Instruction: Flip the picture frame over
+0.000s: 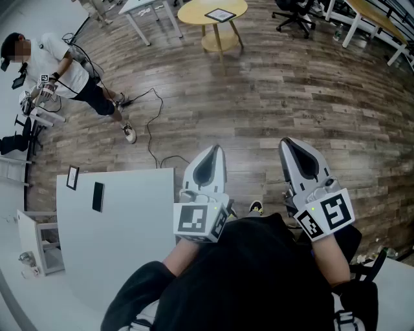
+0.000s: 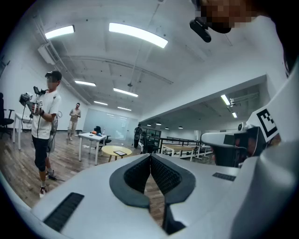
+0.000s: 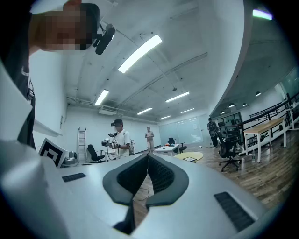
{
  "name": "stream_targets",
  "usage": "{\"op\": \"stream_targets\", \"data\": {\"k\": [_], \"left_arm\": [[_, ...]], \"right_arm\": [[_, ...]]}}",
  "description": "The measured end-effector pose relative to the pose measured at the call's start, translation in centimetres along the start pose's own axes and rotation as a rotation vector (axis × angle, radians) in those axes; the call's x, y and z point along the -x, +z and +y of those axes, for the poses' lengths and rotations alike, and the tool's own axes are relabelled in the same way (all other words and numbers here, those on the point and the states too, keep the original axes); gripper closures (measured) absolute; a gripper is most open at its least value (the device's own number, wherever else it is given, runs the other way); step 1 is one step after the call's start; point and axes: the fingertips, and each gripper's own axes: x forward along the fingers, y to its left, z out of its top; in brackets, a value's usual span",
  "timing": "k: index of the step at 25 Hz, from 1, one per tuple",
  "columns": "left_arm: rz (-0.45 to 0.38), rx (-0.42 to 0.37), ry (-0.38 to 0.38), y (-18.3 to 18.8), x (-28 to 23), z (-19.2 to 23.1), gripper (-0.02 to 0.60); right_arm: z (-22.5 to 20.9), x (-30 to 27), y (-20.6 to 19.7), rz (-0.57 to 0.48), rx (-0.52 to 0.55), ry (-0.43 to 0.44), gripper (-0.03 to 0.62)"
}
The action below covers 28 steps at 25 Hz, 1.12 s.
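Left gripper, right gripper: your jaws are closed tip to tip on both, nothing held, raised over wood floor. Picture frame lies flat on round yellow desk, well apart from both.

No text, label or number seems legible anywhere.

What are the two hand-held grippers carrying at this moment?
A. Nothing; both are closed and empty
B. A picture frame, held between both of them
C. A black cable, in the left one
A: in each gripper's own view, the left gripper and the right gripper have their jaws pressed together with nothing between them.
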Motion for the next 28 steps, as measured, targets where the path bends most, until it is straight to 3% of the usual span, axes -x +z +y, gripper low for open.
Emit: {"op": "stream_targets", "data": {"k": [10,21,28], "left_arm": [[-0.001,0.027,0.001,0.1,1.2,1.6,0.558],[-0.008,0.006,-0.016,-0.9,3.1,4.9,0.558],[0.005,-0.01,0.01,-0.6,0.9,5.7,0.558]], "right_arm": [[2.1,-0.5,-0.6,0.017,-0.026,0.011,0.577],[4.9,-1.6,-1.7,0.038,-0.02,0.018,0.576],[3.4,-3.7,-2.0,0.043,-0.02,0.036,0.576]]}}
